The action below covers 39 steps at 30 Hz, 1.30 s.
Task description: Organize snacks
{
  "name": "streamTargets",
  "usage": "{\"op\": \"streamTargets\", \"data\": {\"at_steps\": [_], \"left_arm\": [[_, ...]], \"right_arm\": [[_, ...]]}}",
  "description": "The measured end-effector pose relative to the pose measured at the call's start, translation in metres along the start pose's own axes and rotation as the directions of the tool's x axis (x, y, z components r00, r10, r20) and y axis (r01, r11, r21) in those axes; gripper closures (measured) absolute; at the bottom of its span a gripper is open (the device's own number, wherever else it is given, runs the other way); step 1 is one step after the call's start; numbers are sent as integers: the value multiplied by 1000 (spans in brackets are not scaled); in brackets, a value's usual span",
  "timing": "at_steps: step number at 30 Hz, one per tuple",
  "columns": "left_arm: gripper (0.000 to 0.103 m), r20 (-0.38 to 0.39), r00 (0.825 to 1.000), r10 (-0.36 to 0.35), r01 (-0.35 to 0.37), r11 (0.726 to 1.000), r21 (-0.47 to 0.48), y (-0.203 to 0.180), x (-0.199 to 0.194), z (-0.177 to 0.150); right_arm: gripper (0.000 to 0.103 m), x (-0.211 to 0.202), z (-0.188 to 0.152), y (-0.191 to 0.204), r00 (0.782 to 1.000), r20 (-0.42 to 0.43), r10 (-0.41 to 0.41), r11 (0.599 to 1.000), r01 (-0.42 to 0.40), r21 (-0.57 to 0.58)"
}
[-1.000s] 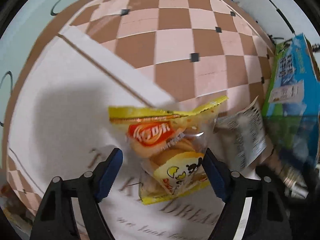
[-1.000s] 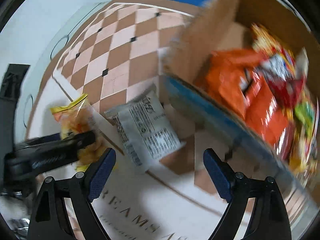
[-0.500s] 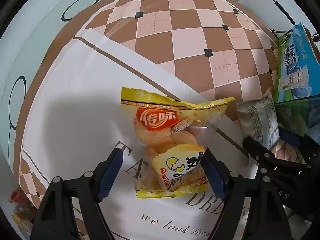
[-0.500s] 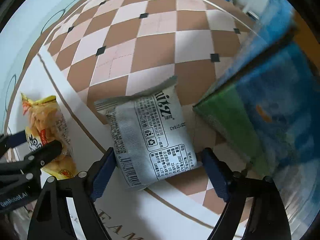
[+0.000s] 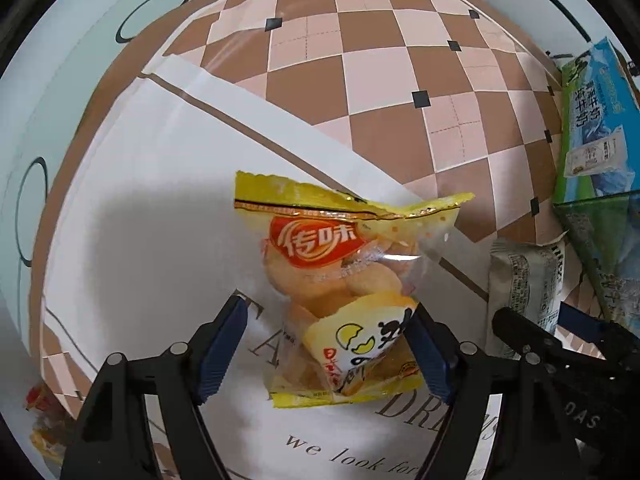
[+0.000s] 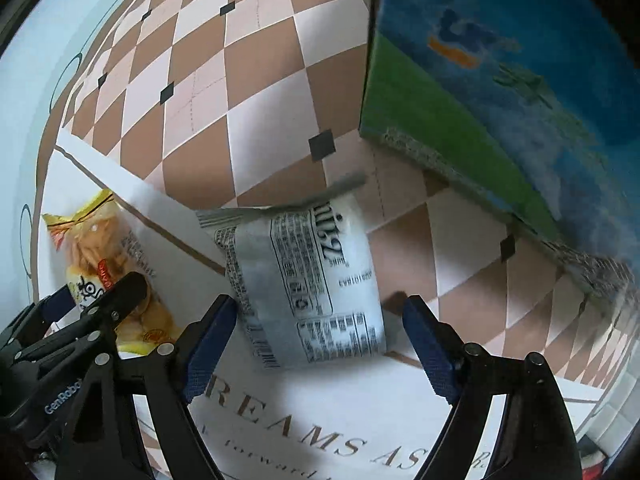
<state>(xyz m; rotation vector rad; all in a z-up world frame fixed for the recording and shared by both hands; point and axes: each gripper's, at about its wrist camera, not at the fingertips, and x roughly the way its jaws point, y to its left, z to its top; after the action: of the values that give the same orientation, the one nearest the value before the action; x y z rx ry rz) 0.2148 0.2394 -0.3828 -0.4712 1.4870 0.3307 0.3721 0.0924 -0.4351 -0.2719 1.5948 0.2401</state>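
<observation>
Straddling two loose packets, neither gripped yet. Left gripper spread around yellow cracker packet lying on white mat. Right gripper spread around grey-white snack packet at mat edge, near milk carton box. Both packets not yet put away.

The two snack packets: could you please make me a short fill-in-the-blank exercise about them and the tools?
1. The left tool is open around the ____ packet.
2. The right tool is open around the ____ packet.
3. Both packets lie on a white mat with ____ printed on it.
4. The blue and green box stands to the ____ of the grey packet.

Missing words: yellow; grey; letters; right
</observation>
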Motion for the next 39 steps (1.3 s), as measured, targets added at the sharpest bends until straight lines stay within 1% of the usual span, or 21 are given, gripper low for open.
{"op": "streamTargets", "data": {"at_steps": [1,2,3,4,5,7,11,14,15,17,19,21,24,25,28,31,32,34,36,37,39], "left_arm": [[31,2,1000,-1,1,1000,5,-1,0,-1],[40,7,1000,-3,3,1000,14,-3,0,-1],[44,10,1000,-6,5,1000,29,-7,-1,-2],[48,11,1000,3,-3,999,42,-11,-1,-4],[48,13,1000,11,-11,998,55,-14,-1,-5],[48,1,1000,3,-3,996,86,-25,1,-13],[49,-19,1000,1,3,986,166,-51,2,-38],[49,-55,998,-6,19,968,252,-79,5,-70],[49,-69,998,-6,26,956,292,-92,7,-85],[49,-82,997,2,26,939,344,-108,8,-105],[49,-94,995,13,25,919,395,-124,9,-125],[48,-88,996,30,11,902,431,-136,10,-138],[46,-73,996,55,-15,887,461,-145,13,-140],[43,-80,995,56,-13,887,462,-147,13,-139],[38,-95,993,75,-20,877,480,-155,17,-137],[31,-122,989,82,-14,878,479,-164,21,-132],[27,-130,988,81,-10,879,476,-168,23,-131],[25,-136,987,84,-10,882,472,-173,27,-124],[21,-146,985,90,-10,881,474,-180,32,-119],[21,-147,985,94,-13,880,474,-173,42,-117],[21,-151,982,112,-25,875,483,-181,45,-115]], "right_arm": [[17,3,4,6,1000,4,-3,1000,3,-3],[19,2,2,5,1000,9,-2,1000,2,-5],[25,1,3,5,1000,11,1,1000,-1,-2],[29,0,-5,4,1000,14,6,1000,-6,5],[29,-1,-11,2,1000,14,-1,1000,1,10],[29,-2,-27,-9,1000,-7,-20,999,20,26],[29,1,-66,-43,998,-61,24,994,-17,110],[29,2,-103,-72,995,-93,38,982,-20,188],[29,3,-122,-86,992,-112,53,971,-25,236],[29,5,-147,-107,988,-129,79,951,-36,306],[29,7,-175,-132,982,-147,119,915,-50,401],[29,7,-192,-151,977,-152,152,880,-63,470],[27,5,-193,-161,973,-147,178,864,-83,496],[22,1,-192,-167,975,-144,170,863,-76,500],[11,-18,-196,-175,986,-82,148,867,-90,491],[11,-33,-194,-178,990,-53,131,880,-92,465],[10,-33,-196,-178,989,-52,137,879,-97,466],[10,-33,-196,-181,987,-58,147,875,-103,474],[10,-24,-196,-185,984,-71,166,870,-112,481],[10,-20,-195,-185,982,-81,168,871,-110,479],[10,-11,-194,-184,980,-103,171,873,-102,477]]}}
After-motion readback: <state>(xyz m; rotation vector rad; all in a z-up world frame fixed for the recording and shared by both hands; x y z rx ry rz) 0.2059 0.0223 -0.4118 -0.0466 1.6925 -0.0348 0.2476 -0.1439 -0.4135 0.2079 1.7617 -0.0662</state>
